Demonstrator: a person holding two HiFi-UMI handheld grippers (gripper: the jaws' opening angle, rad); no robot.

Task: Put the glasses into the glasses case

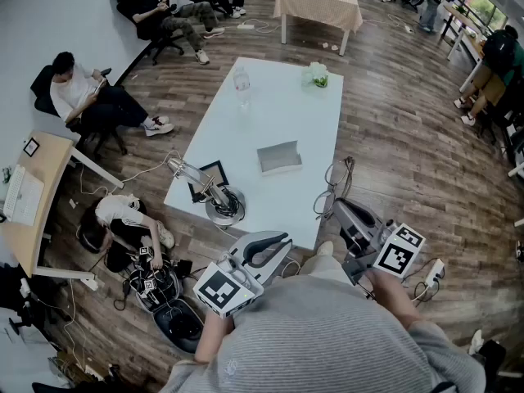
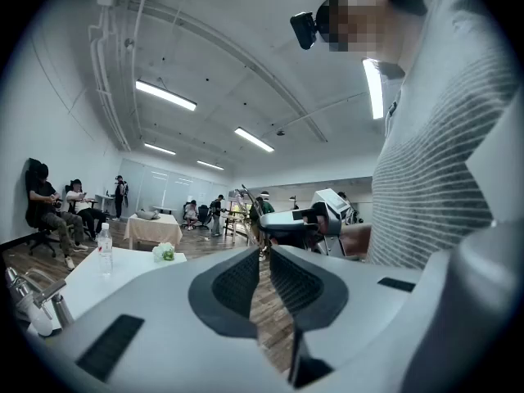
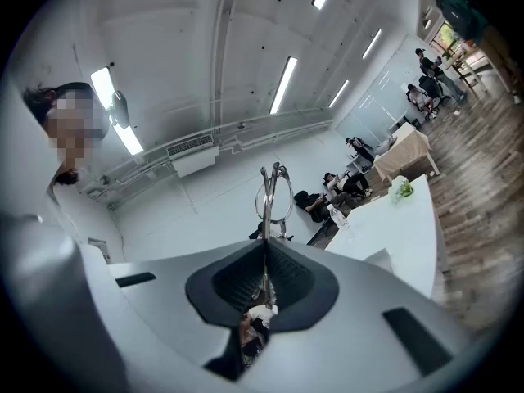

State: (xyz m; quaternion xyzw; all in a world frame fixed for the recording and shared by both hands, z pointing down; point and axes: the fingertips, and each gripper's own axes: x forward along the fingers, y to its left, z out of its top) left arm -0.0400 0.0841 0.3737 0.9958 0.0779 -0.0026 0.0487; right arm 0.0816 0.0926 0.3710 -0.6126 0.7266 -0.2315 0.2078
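The glasses [image 1: 332, 188] have a thin metal frame and hang in the air over the white table's [image 1: 278, 113] near right corner. My right gripper [image 1: 337, 207] is shut on them. In the right gripper view the frame [image 3: 274, 195] sticks up edge-on past the fingertips of that gripper [image 3: 266, 248]. The glasses case [image 1: 279, 157], grey and open, lies on the table just left of and beyond the glasses. My left gripper [image 1: 282, 240] hovers off the table's front edge, apart from the case. Its jaws [image 2: 262, 252] stand a narrow slit apart with nothing between them.
A water bottle [image 1: 241, 84] and a small green plant [image 1: 316, 75] stand at the table's far end. A metal clamp device with coiled cable [image 1: 219, 201] sits at the near left corner. Seated people [image 1: 82, 97] line the left wall. A cloth-covered table [image 1: 319, 2] stands behind.
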